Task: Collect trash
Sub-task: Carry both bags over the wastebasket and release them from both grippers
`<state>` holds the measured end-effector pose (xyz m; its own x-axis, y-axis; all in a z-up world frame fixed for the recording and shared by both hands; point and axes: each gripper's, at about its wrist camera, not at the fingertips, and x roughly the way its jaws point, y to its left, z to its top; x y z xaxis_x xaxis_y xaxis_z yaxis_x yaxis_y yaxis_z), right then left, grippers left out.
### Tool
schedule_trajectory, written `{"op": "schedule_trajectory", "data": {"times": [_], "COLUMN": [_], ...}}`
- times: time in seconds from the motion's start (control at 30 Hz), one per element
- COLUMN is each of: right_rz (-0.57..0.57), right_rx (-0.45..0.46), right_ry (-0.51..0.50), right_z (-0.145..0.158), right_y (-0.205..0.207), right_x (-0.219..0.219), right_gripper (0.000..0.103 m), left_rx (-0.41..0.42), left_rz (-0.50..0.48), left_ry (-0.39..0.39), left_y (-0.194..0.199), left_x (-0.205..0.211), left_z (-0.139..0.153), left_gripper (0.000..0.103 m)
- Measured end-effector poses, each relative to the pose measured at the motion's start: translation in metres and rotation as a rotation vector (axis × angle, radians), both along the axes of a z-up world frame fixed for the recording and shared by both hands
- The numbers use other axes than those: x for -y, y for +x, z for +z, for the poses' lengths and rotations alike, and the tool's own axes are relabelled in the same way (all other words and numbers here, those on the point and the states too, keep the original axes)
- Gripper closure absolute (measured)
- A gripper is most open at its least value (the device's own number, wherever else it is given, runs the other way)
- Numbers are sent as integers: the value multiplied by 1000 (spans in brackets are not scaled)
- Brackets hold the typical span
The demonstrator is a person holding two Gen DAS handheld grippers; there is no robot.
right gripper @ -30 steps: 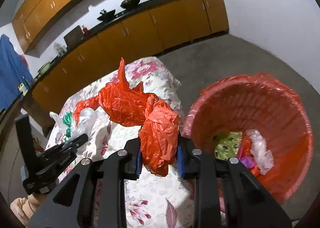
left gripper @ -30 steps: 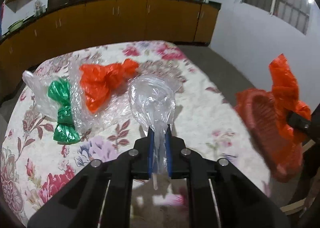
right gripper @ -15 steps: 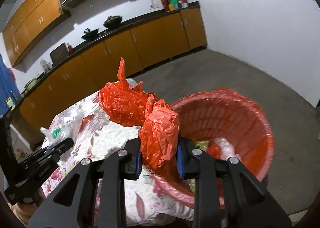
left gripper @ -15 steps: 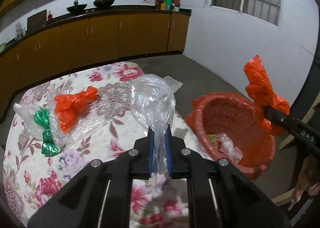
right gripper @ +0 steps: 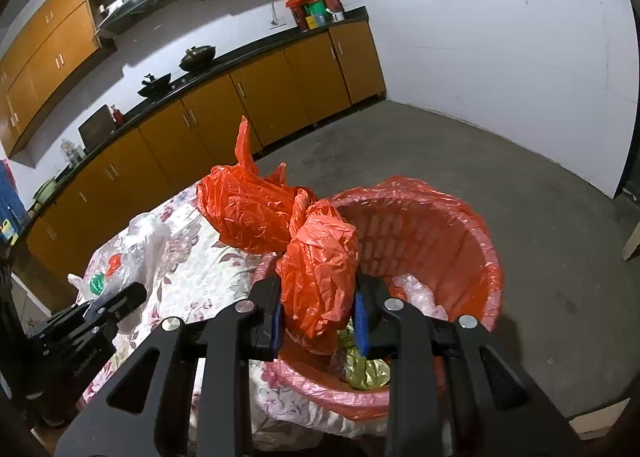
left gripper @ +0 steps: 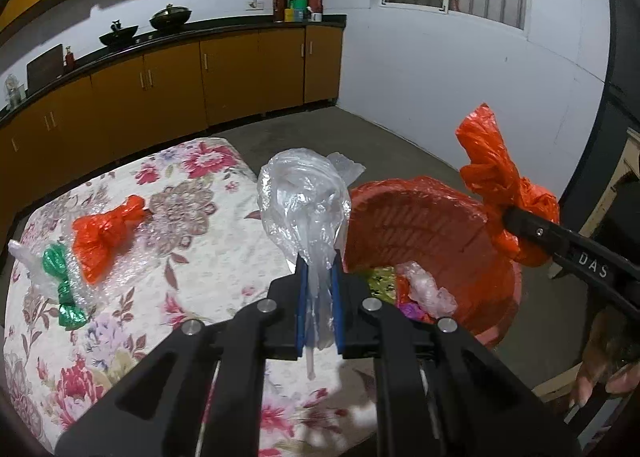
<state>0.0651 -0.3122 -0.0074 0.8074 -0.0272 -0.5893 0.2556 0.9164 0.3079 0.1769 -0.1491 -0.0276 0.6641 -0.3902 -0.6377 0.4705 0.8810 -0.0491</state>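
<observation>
- A crumpled clear plastic bag (left gripper: pixel 306 213) is being pinched at its neck between the blue pads (left gripper: pixel 301 309) of the left tool (left gripper: pixel 319 309), its puffed body standing up above the jaws
- That bag is being held over the edge of the tabletop (left gripper: pixel 192 257), just beside the rim of the red basket (left gripper: pixel 432 217)
- An orange plastic bag (right gripper: pixel 316 269) is being gripped by the right tool (right gripper: pixel 318 317), bunched between closed jaws, with its knotted upper part (right gripper: pixel 248 209) sticking out to the left
- The orange plastic bag is being held above the near rim of the red basket (right gripper: pixel 460 225), which is lined with red plastic and is already holding clear and coloured wrappers (right gripper: pixel 420 293)
- On the floral cloth of the tabletop, a second orange bag (left gripper: pixel 106 233), a green bag (left gripper: pixel 60 285) and clear wrap (left gripper: pixel 132 277) are being left lying, well apart from both tools
- Wooden kitchen cabinets (left gripper: pixel 180 97) are being seen along the far wall
</observation>
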Motion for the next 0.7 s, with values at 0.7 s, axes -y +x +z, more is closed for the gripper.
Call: {"op": "schedule_trajectory", "data": {"times": [0.7], "right_rz": [-69], "right_rx": [23], "right_ry": [49], "right_z": [1], "right_y": [5], "right_x": [29], "right_gripper": [76], "left_rx": [-77], "left_rz": [-132], "left_ry": [-83], "left_y": [13], "left_x": [52], "left_z": [-9], "left_gripper": [91]}}
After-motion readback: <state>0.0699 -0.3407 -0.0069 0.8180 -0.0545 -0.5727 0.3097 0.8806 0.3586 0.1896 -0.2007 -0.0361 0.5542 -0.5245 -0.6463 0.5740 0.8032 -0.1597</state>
